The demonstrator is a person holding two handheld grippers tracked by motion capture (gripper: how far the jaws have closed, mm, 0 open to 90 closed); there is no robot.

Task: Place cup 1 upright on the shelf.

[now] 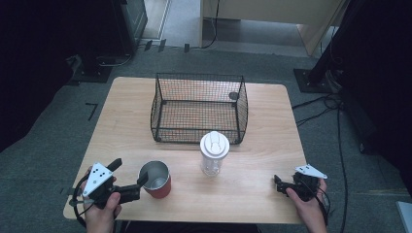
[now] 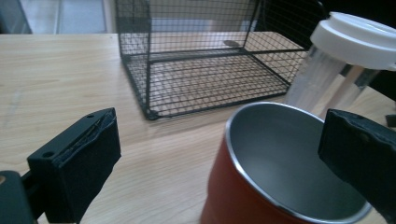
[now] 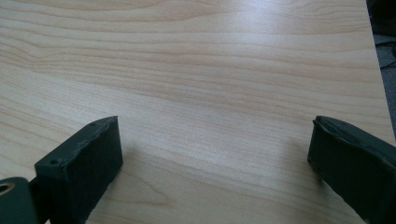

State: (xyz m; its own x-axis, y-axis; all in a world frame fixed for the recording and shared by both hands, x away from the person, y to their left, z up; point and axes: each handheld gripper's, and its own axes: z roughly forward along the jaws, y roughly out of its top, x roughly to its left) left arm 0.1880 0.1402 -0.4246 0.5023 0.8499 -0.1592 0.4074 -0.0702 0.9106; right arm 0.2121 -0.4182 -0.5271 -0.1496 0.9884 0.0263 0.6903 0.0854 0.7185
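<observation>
Red steel-lined cup [image 1: 156,180] lower left of frame, my left gripper [image 1: 130,178] gaping wide at its rim, gripping nothing; right gripper [image 3: 212,163] wide open over bare worktop [image 3: 196,70]

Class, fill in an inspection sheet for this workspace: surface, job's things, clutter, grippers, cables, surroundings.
Surface: light wooden table, bare apart from the job's things.
Job's things: red metal-lined cup, upright; clear bottle with white lid, upright; black wire basket, empty.
Clutter: nothing seen.
Grippers: left gripper open, one jaw at the cup's rim; right gripper open over bare table.
Cables: black cables on the floor at right.
Surroundings: grey carpet, dark equipment stands.
</observation>
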